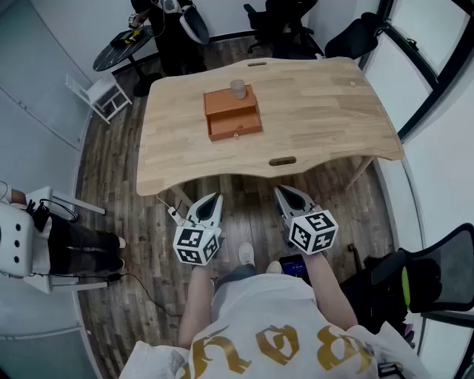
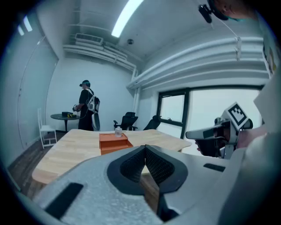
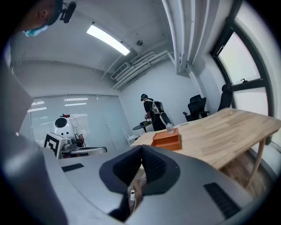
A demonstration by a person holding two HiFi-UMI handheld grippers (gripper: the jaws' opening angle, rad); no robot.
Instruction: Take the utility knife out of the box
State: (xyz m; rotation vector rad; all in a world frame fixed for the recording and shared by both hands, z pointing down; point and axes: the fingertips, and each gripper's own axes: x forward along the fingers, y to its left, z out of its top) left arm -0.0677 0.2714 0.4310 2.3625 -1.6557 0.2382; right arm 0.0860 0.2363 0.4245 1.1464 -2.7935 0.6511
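An orange box (image 1: 233,115) with a small knob on its front stands at the middle of the wooden table (image 1: 318,111), and a small clear jar (image 1: 238,89) sits on top of it. No utility knife shows in any view. My left gripper (image 1: 215,198) and right gripper (image 1: 284,192) hang side by side over the floor, short of the table's near edge, both shut with nothing in them. In the left gripper view the box (image 2: 113,143) lies well beyond the touching pads (image 2: 136,163). The right gripper view shows the box (image 3: 167,139) and jar (image 3: 169,128) far ahead.
A person (image 1: 174,26) stands by a round dark table (image 1: 122,46) beyond the wooden table. Near the back left is a white chair (image 1: 104,92), with office chairs (image 1: 285,22) behind. A white robot (image 1: 15,240) stands at my left, a black chair (image 1: 437,277) at my right. A cable (image 1: 174,213) lies on the floor.
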